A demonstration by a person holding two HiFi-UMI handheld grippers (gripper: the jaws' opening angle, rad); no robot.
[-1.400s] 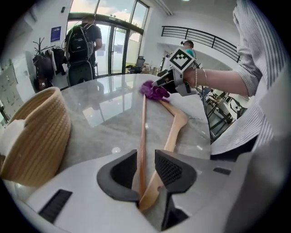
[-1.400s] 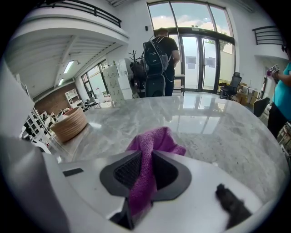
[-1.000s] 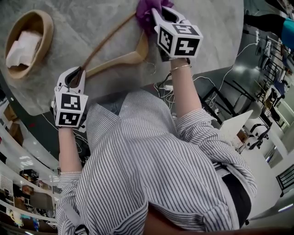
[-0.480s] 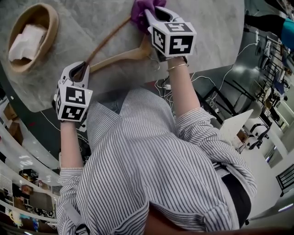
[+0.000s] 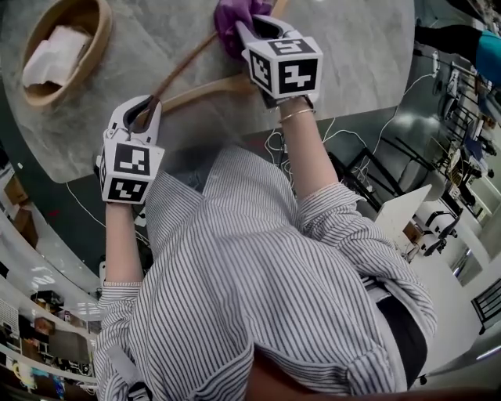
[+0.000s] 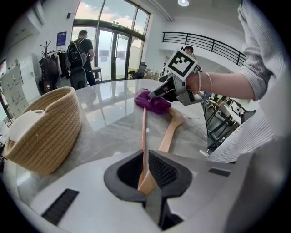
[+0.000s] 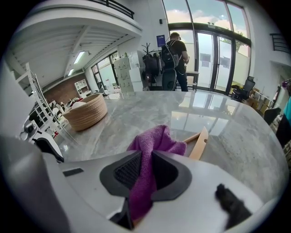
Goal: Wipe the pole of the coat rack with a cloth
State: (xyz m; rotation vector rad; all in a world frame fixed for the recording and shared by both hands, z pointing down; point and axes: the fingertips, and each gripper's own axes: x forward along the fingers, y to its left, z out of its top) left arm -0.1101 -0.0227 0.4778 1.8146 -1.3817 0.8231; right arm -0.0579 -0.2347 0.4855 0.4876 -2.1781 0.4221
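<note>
Pole (image 5: 184, 69) lies on the tabletop (image 5: 352, 70), its near end clamped in the left tongs (image 5: 145, 113). The right tongs (image 5: 249, 35) pinch the cloth (image 5: 231, 17) against it. Best is to press the cloth down and stroke evenly along the wood.

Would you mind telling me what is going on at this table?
A person holds a gripper in each hand over a marble table. The left gripper is clamped on one end of a wooden hanger. The right gripper pinches a purple cloth that sits on the hanger's thin bar near its far end. A woven basket stands nearby.
</note>
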